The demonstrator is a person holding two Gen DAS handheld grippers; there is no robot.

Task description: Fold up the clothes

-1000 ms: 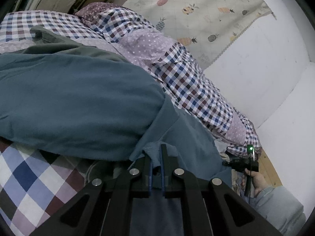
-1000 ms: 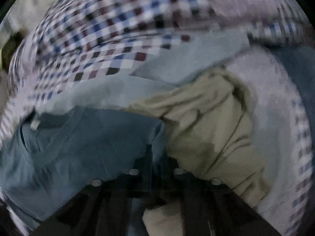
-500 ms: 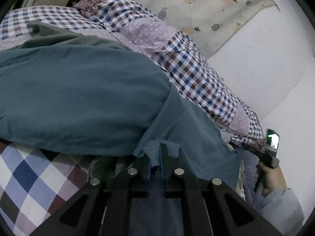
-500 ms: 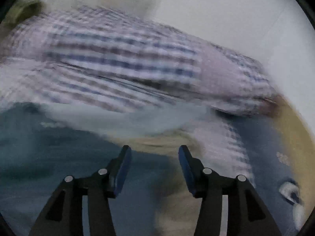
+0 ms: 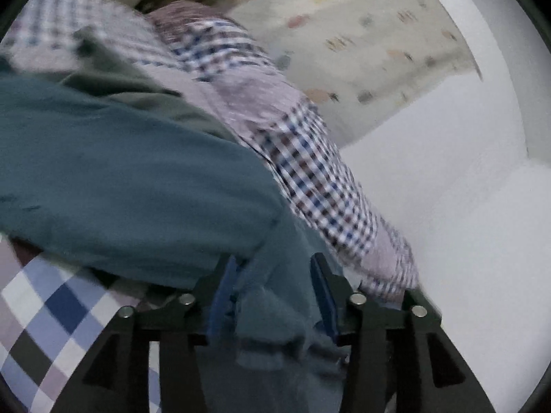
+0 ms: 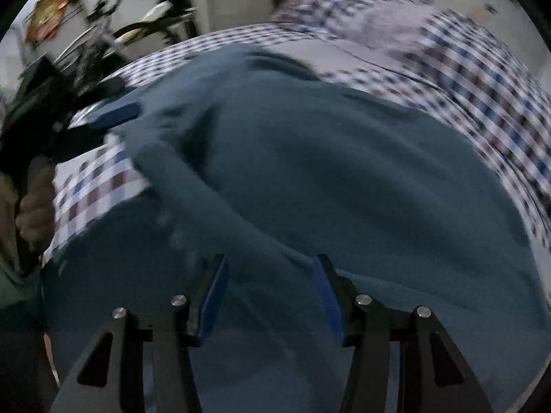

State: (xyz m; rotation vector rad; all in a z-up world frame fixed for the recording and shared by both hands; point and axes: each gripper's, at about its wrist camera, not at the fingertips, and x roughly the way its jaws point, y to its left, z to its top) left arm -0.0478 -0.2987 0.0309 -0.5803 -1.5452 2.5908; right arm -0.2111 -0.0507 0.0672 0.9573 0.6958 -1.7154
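Between the spread fingers of the left gripper (image 5: pixel 273 296) a bunched hem of the teal garment (image 5: pixel 131 179) is seen, lying loose with a gap to each pad; nothing is gripped. The right gripper (image 6: pixel 268 296) is likewise held wide apart, low over a flat stretch of the same garment, with a long ridge of cloth (image 6: pixel 220 206) running away from its left finger. Ahead of both tools the garment is spread over the checked bedding (image 5: pixel 310 172), and beyond it, ahead of the left gripper, an olive garment (image 5: pixel 137 82) is partly tucked under its far edge.

Both views are blurred, so whether the pads brush the cloth cannot be told.

If the left fingers were closed here, several bunched layers could be caught at once and a crooked fold produced. Were the right fingers closed on flat cloth, the checked bedding could be pinched with it. If the teal piece were pulled, the olive garment might be dragged along.
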